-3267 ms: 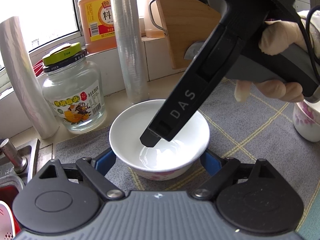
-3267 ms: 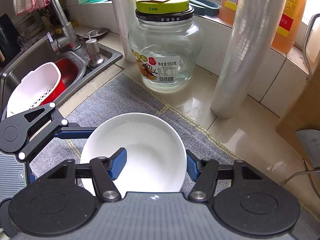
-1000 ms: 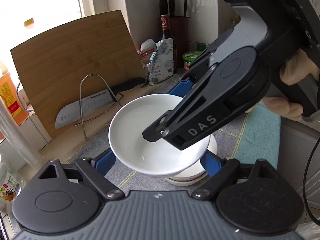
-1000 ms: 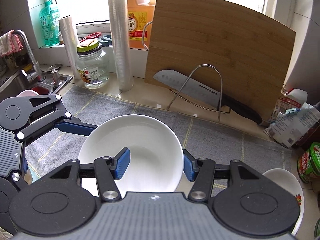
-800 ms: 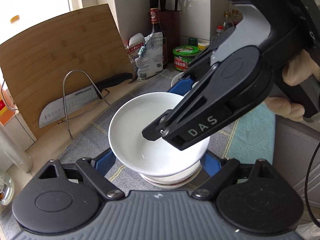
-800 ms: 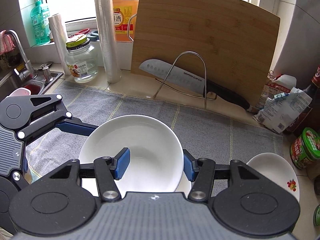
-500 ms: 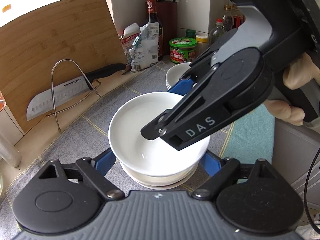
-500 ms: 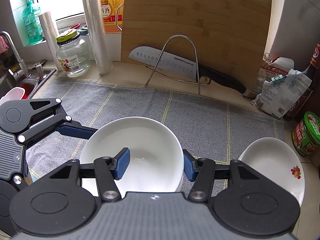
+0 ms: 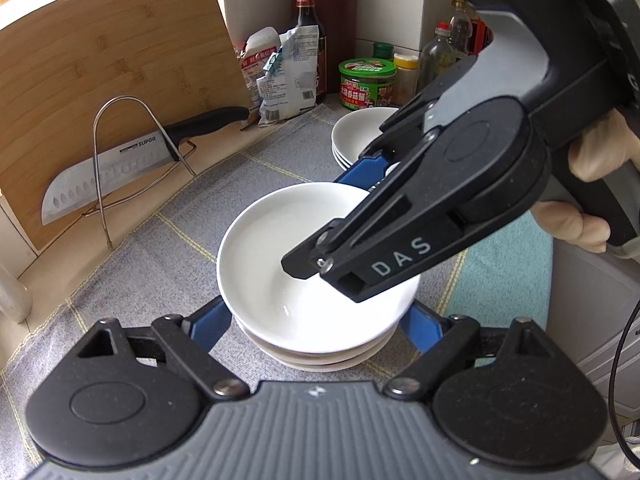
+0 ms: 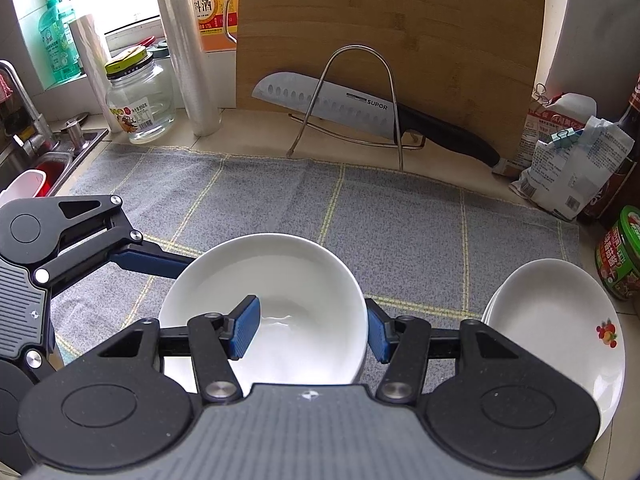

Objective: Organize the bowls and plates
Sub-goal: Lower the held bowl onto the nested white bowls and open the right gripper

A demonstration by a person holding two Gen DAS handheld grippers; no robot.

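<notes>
In the left wrist view, a plain white glossy bowl [image 9: 304, 264] sits on top of a stack of bowls [image 9: 320, 360] on a grey cloth [image 9: 168, 240] with yellow lines that covers the desk [image 9: 44, 308]. The left gripper [image 9: 316, 324] has its blue fingers [image 9: 210, 326] spread wide around the bowl's outer wall, one at each side, pressing on it. The right gripper [image 9: 360, 208] reaches in from the right, held by a gloved hand [image 9: 592, 184]; one black finger lies inside the bowl and a blue one outside the far rim. Behind stand a stack of plates [image 9: 356, 136], a green-lidded jar [image 9: 366, 84], a dark bottle [image 9: 306, 20], a bag [image 9: 280, 76], a knife [image 9: 120, 164] in a wire stand and a wooden board [image 9: 100, 68].

The right wrist view shows what the other hides: the right gripper [image 10: 312, 330] pinches the bowl [image 10: 280, 280] by its rim, one finger [image 10: 244, 326] inside, the other just outside. Here the stack below is hidden. It also shows a glass jar [image 10: 140, 100], rolls of film [image 10: 188, 52], a green soap bottle [image 10: 56, 40] and the sink [image 10: 36, 164] at left, and a flower mark on the top plate [image 10: 560, 312].
</notes>
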